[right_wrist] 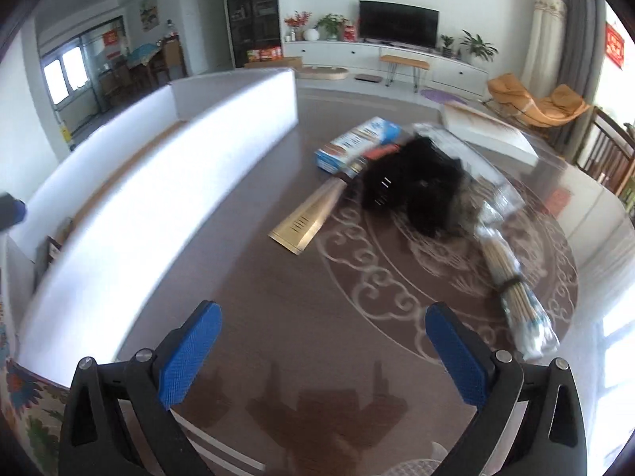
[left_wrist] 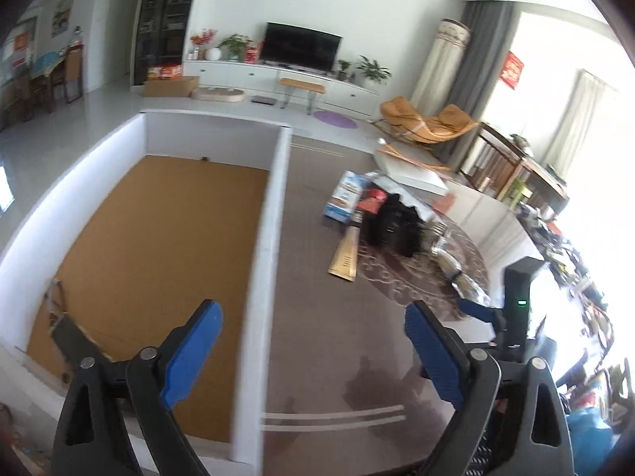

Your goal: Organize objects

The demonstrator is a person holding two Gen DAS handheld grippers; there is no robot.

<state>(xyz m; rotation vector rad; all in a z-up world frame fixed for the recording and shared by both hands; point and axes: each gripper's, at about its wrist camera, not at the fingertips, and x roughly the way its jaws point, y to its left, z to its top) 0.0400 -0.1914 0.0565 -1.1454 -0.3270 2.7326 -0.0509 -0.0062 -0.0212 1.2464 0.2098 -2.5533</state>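
Brown bench (left_wrist: 317,337) with a pale scroll pattern under a glossy top fills the left wrist view, a living room behind it: a television (left_wrist: 302,46) on a long white cabinet, potted plants, an orange lounge chair (left_wrist: 430,121) by grey curtains. A white box (left_wrist: 270,238) with a cardboard-brown floor sits along the bench's left edge. The left tongs (left_wrist: 313,351) stand wide apart over the box's near wall, holding nothing. Toward the far middle of the bench lies a heap: a blue-and-white carton (left_wrist: 343,196), a gold flat packet (left_wrist: 346,256), a black bundle (left_wrist: 393,226). What lies low in the box's near left corner is too dim to name. Another blue-tipped tool shows at the right edge, partly cut off.

From the right wrist view the same bench (right_wrist: 278,297) spreads out, the box wall (right_wrist: 166,198) smeared by blur along the left. The right tongs (right_wrist: 323,353) are spread wide and empty above bare bench near its front edge. The carton (right_wrist: 357,141), gold packet (right_wrist: 307,222) and black bundle (right_wrist: 412,186) lie mid-bench, the bundle too blurred to identify. A bagged bunch of wooden sticks (right_wrist: 516,297) lies toward the right edge. A white slab (right_wrist: 488,131) rests at the far right.
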